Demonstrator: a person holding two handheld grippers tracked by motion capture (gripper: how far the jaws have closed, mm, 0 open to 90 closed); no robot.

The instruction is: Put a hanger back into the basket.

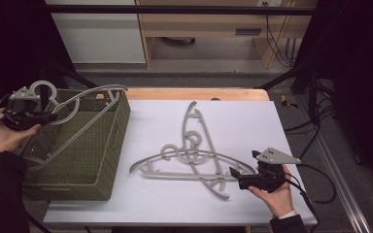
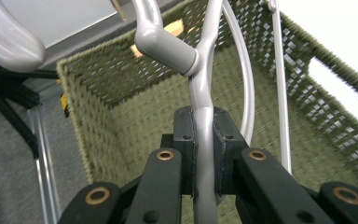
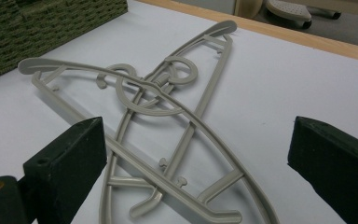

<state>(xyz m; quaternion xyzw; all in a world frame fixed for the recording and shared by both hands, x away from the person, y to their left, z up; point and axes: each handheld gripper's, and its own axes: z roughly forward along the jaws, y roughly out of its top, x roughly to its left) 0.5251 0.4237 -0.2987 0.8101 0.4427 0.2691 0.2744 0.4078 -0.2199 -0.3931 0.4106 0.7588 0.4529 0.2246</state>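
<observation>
A grey plastic hanger [image 1: 94,91] leans inside the green woven basket [image 1: 68,184] at the table's left, its hook sticking up past the rim. My left gripper [image 1: 48,116] is shut on one of its arms. The left gripper view shows both pads pressed on the grey arm [image 2: 200,126] over the basket's inside [image 2: 135,116]. Two more grey hangers lie crossed on the white mat: one flat across [image 1: 213,156] [image 3: 65,62], one running away from me [image 1: 193,108] [image 3: 213,84]. My right gripper [image 1: 236,177] [image 3: 200,163] is open, low at their near right ends, with nothing between its fingers.
The white mat [image 1: 252,121] covers most of the table, with a wooden edge [image 1: 194,93] at the back. Bare mat lies right of the crossed hangers. Cables trail on the floor [image 1: 315,131] to the right. Cabinets stand beyond the table.
</observation>
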